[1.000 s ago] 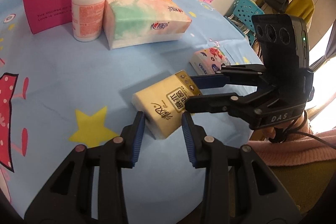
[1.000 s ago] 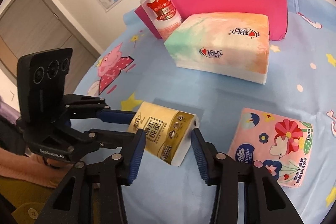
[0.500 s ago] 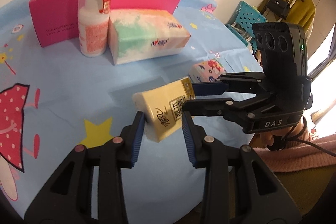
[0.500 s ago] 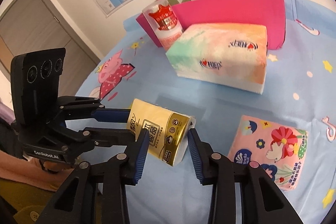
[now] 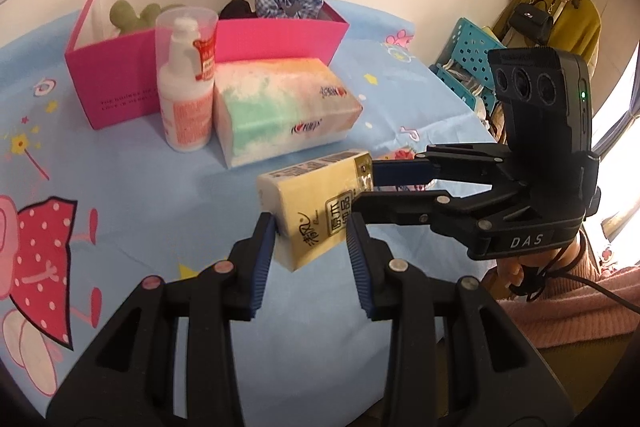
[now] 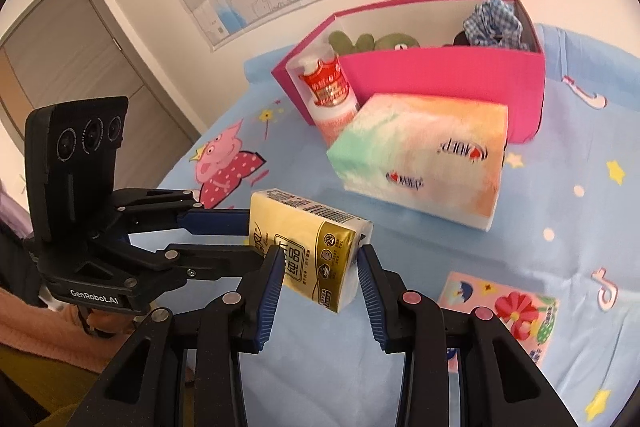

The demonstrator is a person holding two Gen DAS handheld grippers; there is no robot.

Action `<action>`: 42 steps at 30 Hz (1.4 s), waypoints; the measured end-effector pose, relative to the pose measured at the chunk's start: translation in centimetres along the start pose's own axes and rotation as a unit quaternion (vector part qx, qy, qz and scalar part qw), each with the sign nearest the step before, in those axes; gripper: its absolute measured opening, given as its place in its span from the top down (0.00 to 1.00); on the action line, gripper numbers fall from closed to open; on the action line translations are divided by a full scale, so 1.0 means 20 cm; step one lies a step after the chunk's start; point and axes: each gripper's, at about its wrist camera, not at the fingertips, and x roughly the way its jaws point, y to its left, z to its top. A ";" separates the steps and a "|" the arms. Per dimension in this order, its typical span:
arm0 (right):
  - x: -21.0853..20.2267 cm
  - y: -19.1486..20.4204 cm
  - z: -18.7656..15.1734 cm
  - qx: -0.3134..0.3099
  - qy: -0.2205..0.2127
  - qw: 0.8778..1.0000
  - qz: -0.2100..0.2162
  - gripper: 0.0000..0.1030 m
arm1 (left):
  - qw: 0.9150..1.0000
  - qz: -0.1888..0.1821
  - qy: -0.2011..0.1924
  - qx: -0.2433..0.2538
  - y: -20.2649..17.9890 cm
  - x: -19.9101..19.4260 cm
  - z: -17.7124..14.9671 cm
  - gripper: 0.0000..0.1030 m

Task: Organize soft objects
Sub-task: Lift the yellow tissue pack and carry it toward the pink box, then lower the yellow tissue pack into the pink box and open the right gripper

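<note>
A yellow tissue pack (image 5: 316, 203) is held in the air above the blue table cloth, gripped at both ends. My left gripper (image 5: 312, 227) is shut on its near end; my right gripper (image 6: 318, 259) is shut on the other end (image 6: 312, 239). The right gripper also shows in the left wrist view (image 5: 368, 183), the left gripper in the right wrist view (image 6: 244, 235). A pink open box (image 5: 120, 79) at the back holds a green plush (image 5: 132, 15) and a checked scrunchie (image 5: 288, 1). A large pastel tissue pack (image 5: 280, 107) lies before it.
A white pump bottle (image 5: 186, 95) stands against the box front, beside the pastel pack. A pink flowered tissue pack (image 6: 508, 311) lies on the cloth at the right. A teal basket (image 5: 468, 67) and hanging clothes stand beyond the table's right edge.
Both grippers have lifted the yellow tissue pack off the cloth and raised it. The box interior now shows from a higher viewpoint.
</note>
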 end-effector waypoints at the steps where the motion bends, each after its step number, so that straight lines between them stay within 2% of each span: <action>1: -0.01 0.00 0.01 -0.001 -0.002 1.000 -0.001 0.63 | 1.000 0.000 -0.001 0.002 0.00 0.00 0.01 0.63; 42: -0.16 -0.08 0.26 -0.033 -0.069 0.997 -0.032 0.63 | 0.998 0.026 -0.050 0.040 -0.07 -0.02 0.35 0.63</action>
